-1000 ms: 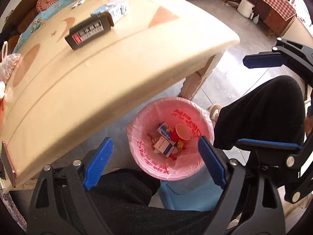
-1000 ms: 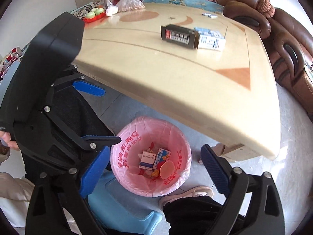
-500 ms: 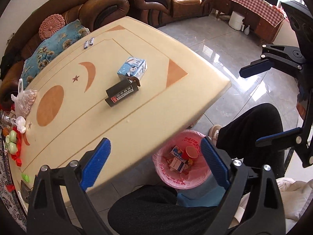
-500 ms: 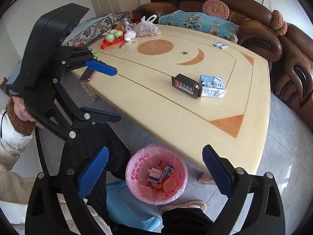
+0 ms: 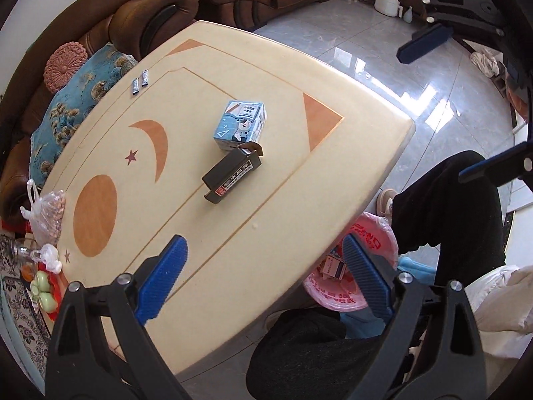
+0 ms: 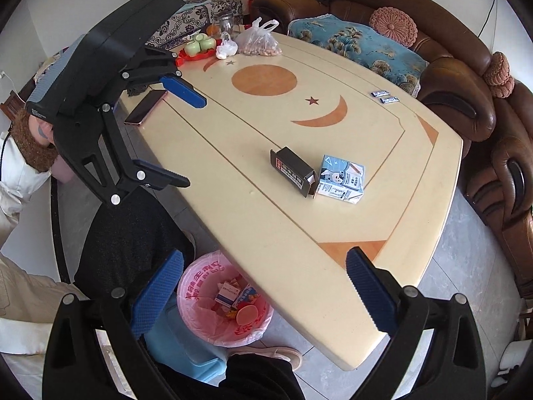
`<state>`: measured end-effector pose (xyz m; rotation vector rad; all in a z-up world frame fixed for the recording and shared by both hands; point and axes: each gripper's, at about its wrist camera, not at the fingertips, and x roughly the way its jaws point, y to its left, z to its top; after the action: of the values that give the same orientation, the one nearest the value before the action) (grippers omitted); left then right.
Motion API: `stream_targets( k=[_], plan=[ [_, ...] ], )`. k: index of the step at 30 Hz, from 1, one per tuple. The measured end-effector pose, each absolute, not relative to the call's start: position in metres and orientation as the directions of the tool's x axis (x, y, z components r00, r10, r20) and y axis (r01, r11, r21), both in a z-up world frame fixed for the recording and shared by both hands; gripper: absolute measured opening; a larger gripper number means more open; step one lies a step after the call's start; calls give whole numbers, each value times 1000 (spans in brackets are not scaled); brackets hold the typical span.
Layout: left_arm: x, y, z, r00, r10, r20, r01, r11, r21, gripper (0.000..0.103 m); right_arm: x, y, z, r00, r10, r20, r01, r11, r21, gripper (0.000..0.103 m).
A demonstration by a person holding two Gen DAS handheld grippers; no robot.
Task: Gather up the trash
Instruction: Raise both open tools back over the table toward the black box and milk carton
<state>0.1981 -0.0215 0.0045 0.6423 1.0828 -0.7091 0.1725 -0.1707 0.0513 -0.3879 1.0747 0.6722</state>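
Observation:
A black carton point(image 5: 231, 177) point(image 6: 293, 170) with an open end flap lies mid-table, touching a light-blue milk carton point(image 5: 241, 125) point(image 6: 340, 179). A bin with a pink bag point(image 5: 353, 296) point(image 6: 203, 303) stands on the floor under the table's near edge, holding several small boxes and a red cup. My left gripper point(image 5: 265, 280) is open and empty above the near table edge; it also shows in the right wrist view point(image 6: 181, 133). My right gripper point(image 6: 265, 296) is open and empty above the bin and table edge; it also shows in the left wrist view point(image 5: 446, 106).
Two small sachets point(image 5: 140, 81) point(image 6: 384, 96) lie near the far table edge. A phone point(image 6: 145, 107), a bag of nuts point(image 6: 258, 43), a red tray with green cups point(image 6: 196, 51) sit at one end. Brown sofas point(image 6: 473, 100) ring the table. The person's dark-trousered legs point(image 5: 446, 213) flank the bin.
Both grippers have risen from just over the bin to well above the table edge. The tabletop and both cartons now sit mid-view; the bin has dropped toward the frame bottoms.

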Motion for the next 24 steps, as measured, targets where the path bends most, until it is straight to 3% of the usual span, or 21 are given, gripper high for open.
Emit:
stream_targets(
  k=[11,24],
  plan=[
    [244,-49,-32,225,-162,-961,875,467,126,92,258,-182,26,222,291,-931,-710,703,50,96],
    [300,-69,-83,100,-124,-987,924,379,46,92,345,-183,-24,112,262,-958,-790,609,75,96]
  ],
)
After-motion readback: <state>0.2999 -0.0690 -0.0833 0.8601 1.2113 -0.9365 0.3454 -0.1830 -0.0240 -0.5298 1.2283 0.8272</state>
